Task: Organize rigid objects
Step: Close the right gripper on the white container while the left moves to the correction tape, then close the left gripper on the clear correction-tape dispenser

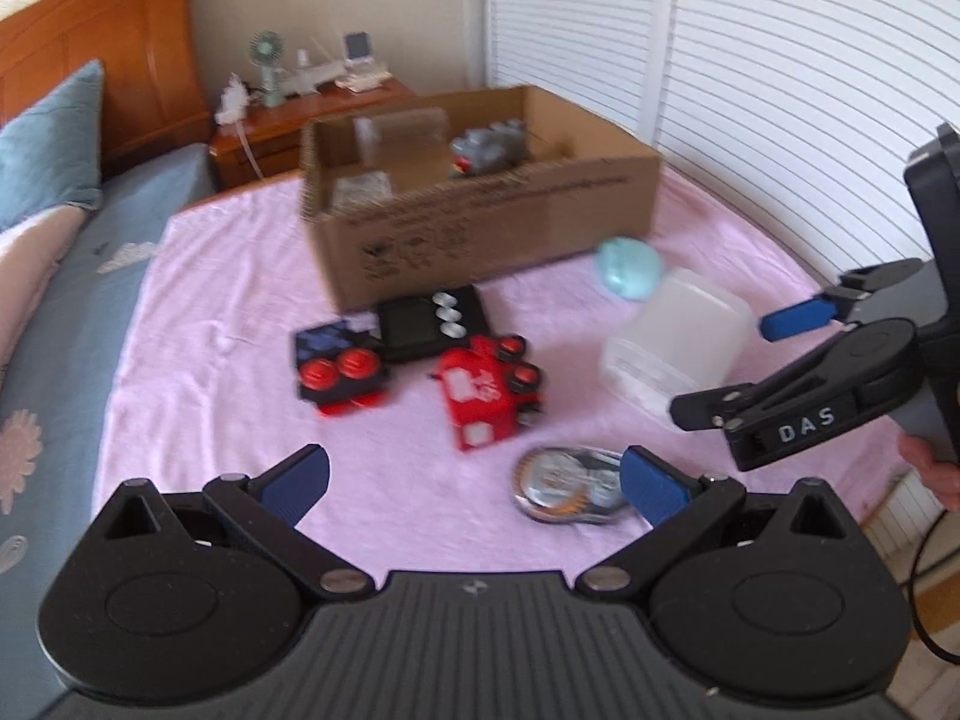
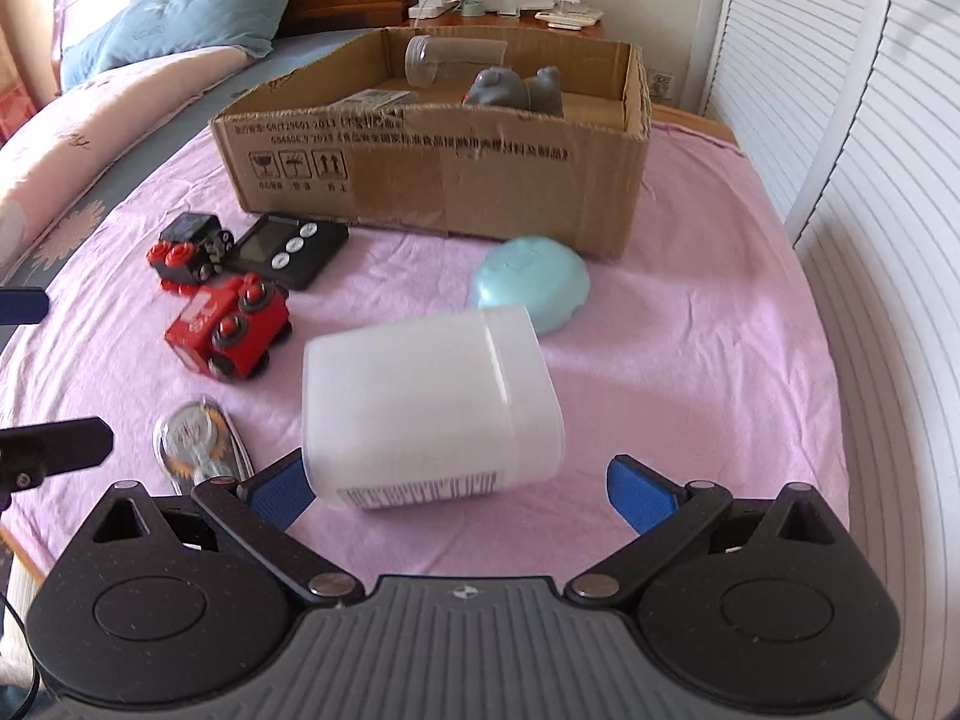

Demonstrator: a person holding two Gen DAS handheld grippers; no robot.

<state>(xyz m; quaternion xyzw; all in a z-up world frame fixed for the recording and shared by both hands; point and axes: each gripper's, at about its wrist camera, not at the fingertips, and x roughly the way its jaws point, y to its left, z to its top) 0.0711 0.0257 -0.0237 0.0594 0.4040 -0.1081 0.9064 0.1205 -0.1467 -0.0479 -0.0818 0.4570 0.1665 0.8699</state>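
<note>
An open cardboard box (image 2: 432, 174) stands at the back of the pink sheet, holding a grey toy (image 2: 516, 90) and a clear tube (image 2: 450, 60). In front lie a white plastic container (image 2: 426, 408) on its side, a light blue round case (image 2: 531, 282), a red toy train (image 2: 231, 324), a black toy train (image 2: 186, 246), a black timer (image 2: 288, 249) and a clear packet (image 2: 195, 441). My right gripper (image 2: 462, 492) is open, its fingers either side of the white container's near end. My left gripper (image 1: 474, 483) is open and empty, just before the red train (image 1: 486, 399) and beside the packet (image 1: 567, 483).
The box (image 1: 480, 222) sits on a bed with a blue pillow (image 2: 180, 18) and wooden headboard (image 1: 102, 54). A nightstand (image 1: 312, 114) with a fan and small items stands behind. White slatted doors (image 2: 870, 240) run along the right.
</note>
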